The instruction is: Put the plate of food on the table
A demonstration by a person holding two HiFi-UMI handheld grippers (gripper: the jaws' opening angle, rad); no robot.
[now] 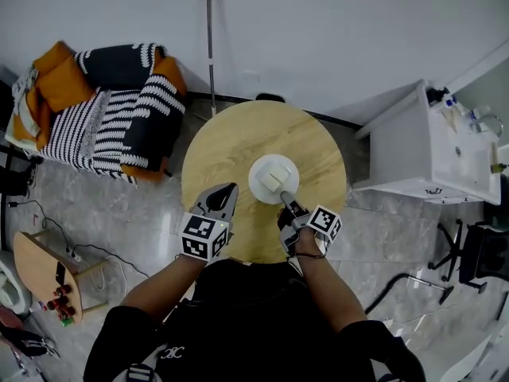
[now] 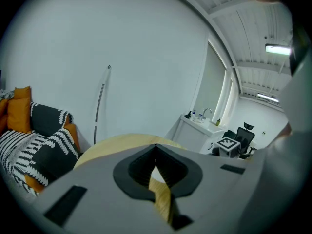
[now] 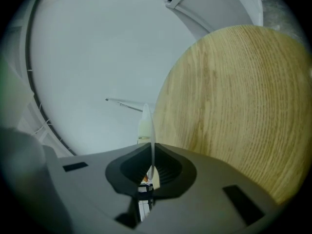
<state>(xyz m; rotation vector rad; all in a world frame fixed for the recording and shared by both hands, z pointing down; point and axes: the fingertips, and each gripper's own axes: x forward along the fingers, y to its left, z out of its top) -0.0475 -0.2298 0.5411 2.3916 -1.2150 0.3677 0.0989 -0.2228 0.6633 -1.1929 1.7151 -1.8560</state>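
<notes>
A white plate (image 1: 259, 186) carrying a pale block of food (image 1: 274, 177) is over the middle of the round wooden table (image 1: 231, 138). My right gripper (image 1: 285, 202) is shut on the plate's near rim. In the right gripper view the plate (image 3: 147, 123) shows edge-on as a thin white line running between the jaws, with the table (image 3: 234, 96) to its right. I cannot tell whether the plate touches the tabletop. My left gripper (image 1: 225, 191) hovers over the table's near left part, shut and holding nothing (image 2: 156, 147).
A sofa with orange and black-and-white cushions (image 1: 103, 102) stands at the left. A white sink cabinet (image 1: 429, 146) stands right of the table, with an office chair (image 1: 477, 253) beyond it. A small wooden side table (image 1: 40, 265) sits at the lower left.
</notes>
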